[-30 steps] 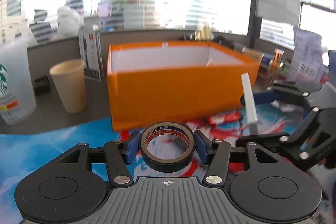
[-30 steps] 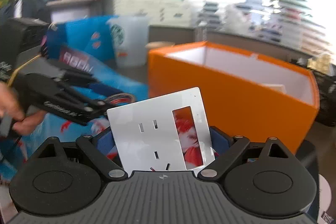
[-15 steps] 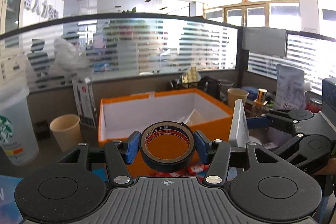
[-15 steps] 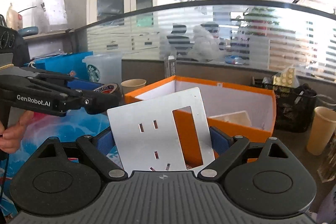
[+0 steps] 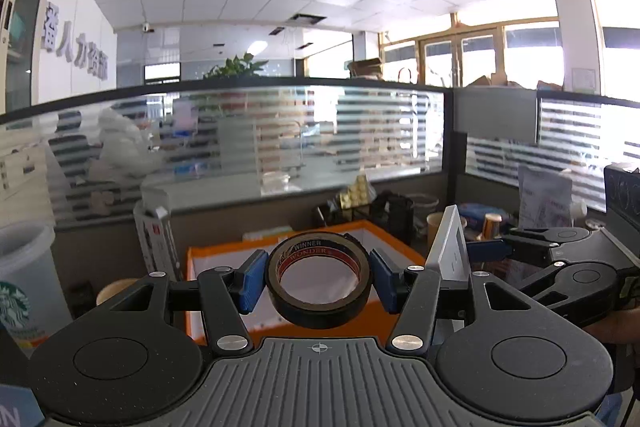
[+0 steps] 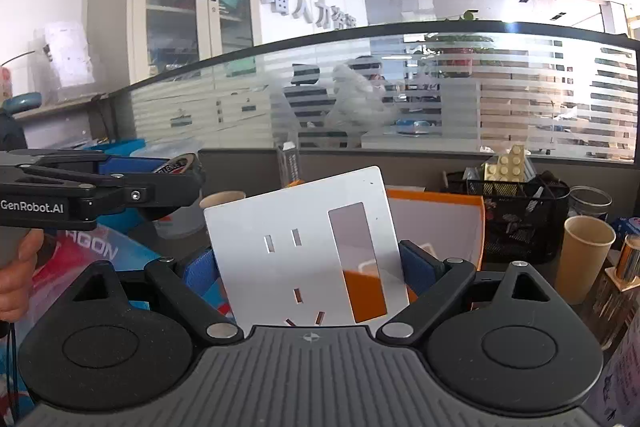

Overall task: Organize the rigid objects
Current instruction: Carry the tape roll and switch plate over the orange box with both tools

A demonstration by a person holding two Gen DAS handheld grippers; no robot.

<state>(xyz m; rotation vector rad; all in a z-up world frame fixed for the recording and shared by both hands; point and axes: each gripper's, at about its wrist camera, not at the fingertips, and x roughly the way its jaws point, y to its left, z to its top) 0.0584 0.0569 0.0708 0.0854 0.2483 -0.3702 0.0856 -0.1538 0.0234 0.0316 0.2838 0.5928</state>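
My left gripper (image 5: 319, 281) is shut on a black tape roll (image 5: 319, 311) with a red "WINNER WONDER" core, held high in front of the open orange box (image 5: 224, 253). My right gripper (image 6: 310, 267) is shut on a white socket cover plate (image 6: 280, 247) with slots and a rectangular cutout, tilted slightly. The plate also shows edge-on in the left wrist view (image 5: 450, 247). The orange box shows behind the plate in the right wrist view (image 6: 456, 203). The left gripper with the tape (image 6: 178, 165) shows at the left there.
A Starbucks cup (image 5: 20, 283) and a paper cup (image 5: 116, 289) stand left of the box, with a carton (image 5: 156, 239) behind. A black mesh organiser (image 6: 516, 223) and a paper cup (image 6: 586, 255) stand right of the box. A glass partition runs along the back.
Both grippers have risen well above the table with their objects and now look down less steeply; the orange box has dropped lower in both views. Neither grip has changed.
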